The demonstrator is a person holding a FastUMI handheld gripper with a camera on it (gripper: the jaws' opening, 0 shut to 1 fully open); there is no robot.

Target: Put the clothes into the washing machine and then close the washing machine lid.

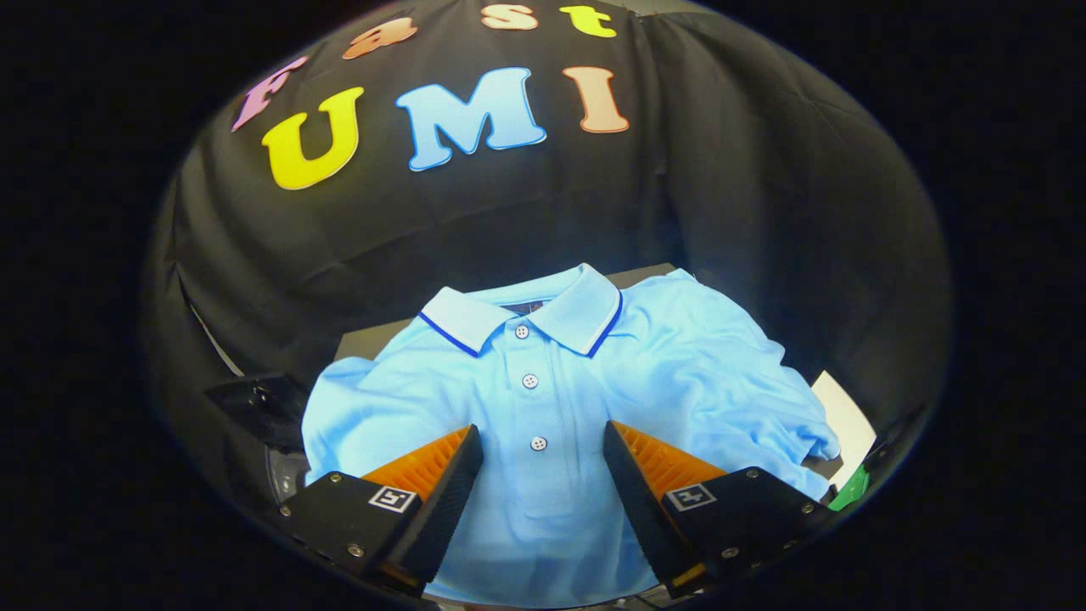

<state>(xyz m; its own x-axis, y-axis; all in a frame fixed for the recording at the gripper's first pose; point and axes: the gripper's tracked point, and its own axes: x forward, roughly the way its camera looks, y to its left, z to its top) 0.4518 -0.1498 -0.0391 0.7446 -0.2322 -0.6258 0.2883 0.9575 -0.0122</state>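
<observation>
soft matt knit cloth polo shirt with glossy plastic buttons; ribbed fingers spread apart.

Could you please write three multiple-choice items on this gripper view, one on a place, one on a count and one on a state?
1. Where does the light blue polo shirt lie relative to the gripper?
A. spread flat under and ahead of its fingers
B. hanging on the booth's wall
C. bunched far off to one side

2. How many placket buttons show?
A. one
B. three
C. five

3. How do the gripper's fingers stand?
A. shut on the collar
B. open, apart over the placket
C. shut on a sleeve

Key: 1 A, cloth runs between the fingers; 2 B, three white buttons in a row; 3 B, a wide gap with shirt showing between.
</observation>
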